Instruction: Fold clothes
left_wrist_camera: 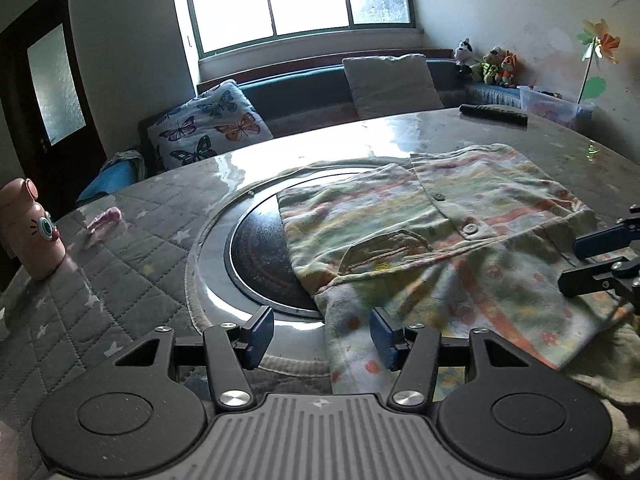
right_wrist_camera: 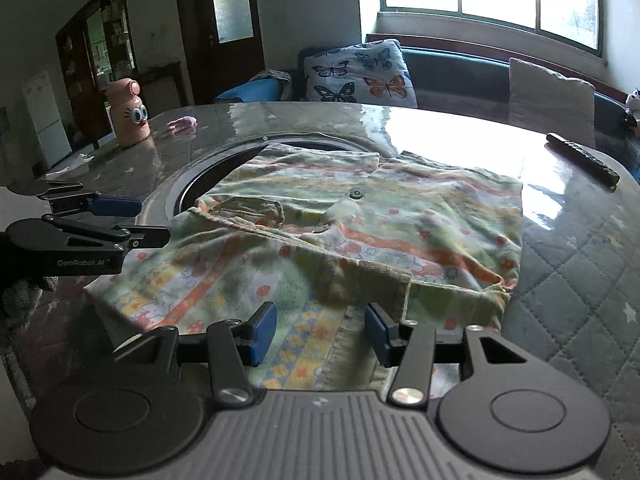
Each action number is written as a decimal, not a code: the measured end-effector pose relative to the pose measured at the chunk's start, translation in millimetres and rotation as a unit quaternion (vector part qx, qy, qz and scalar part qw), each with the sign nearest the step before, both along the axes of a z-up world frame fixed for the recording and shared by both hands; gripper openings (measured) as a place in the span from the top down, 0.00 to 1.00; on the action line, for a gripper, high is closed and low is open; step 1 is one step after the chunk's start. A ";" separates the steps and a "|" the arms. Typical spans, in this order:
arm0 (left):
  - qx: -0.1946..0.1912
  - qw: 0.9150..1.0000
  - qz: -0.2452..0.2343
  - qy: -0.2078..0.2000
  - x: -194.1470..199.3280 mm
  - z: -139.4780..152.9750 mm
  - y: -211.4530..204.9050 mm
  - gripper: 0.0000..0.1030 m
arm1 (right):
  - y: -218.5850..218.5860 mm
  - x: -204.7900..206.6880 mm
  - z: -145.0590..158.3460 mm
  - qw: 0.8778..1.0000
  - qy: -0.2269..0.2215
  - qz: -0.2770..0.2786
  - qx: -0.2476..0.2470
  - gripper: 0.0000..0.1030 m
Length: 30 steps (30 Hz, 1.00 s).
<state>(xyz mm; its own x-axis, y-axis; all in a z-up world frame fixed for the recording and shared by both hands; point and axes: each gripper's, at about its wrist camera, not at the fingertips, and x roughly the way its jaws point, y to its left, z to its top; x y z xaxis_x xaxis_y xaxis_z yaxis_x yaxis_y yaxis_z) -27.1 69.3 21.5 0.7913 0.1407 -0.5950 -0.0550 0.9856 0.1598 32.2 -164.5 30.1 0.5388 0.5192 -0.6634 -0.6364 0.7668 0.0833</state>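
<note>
Patterned shirt (left_wrist_camera: pixel 440 240) lies partly folded on the surface (left_wrist_camera: pixel 132 272), over the dark round inset. My left fingers (left_wrist_camera: pixel 322 338) and right fingers (right_wrist_camera: pixel 320 334) both wide, empty, at its near edge.

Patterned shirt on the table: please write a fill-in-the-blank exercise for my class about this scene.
1. The pillow behind the table is printed with ____.
2. The patterned shirt partly covers a round ____ cooktop.
3. The bottle with cartoon eyes is ____ in colour.
4. Both the left gripper and right gripper are ____.

Answers: butterflies; black; pink; open
</note>
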 end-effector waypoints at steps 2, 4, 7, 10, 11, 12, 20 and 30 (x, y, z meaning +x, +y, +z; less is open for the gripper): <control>0.003 1.000 -0.008 -0.001 -6.3 0.7 -3.0 0.43 | -1.1 -3.4 -0.1 1.000 -0.001 0.004 -0.003 0.52; 0.008 1.000 -0.016 0.003 -11.1 -1.1 -5.7 0.42 | -2.2 -6.1 -2.8 1.000 0.000 0.006 -0.008 0.52; 0.015 1.000 -0.017 0.012 -15.4 -6.4 -7.0 0.42 | -5.1 -10.9 -4.2 1.000 -0.004 0.005 -0.012 0.52; 0.016 1.000 -0.015 0.015 -19.5 -10.0 -5.8 0.42 | -8.5 -15.3 -0.2 1.000 -0.008 0.003 -0.009 0.52; 0.016 1.000 -0.014 0.015 -21.3 -10.9 -5.4 0.42 | -9.7 -16.4 -0.3 1.000 -0.008 0.003 -0.009 0.52; 0.017 1.000 -0.014 0.015 -22.9 -11.1 -5.1 0.42 | -10.5 -17.1 -2.2 1.000 -0.005 0.002 -0.010 0.52; 0.038 0.998 -0.045 0.011 -45.6 -3.0 -13.2 0.42 | -18.8 -25.7 -1.0 1.000 -0.010 0.007 -0.013 0.52; 0.107 0.976 -0.191 0.001 -85.3 -10.9 -61.5 0.40 | -35.8 -43.7 7.6 0.999 -0.020 0.012 -0.030 0.46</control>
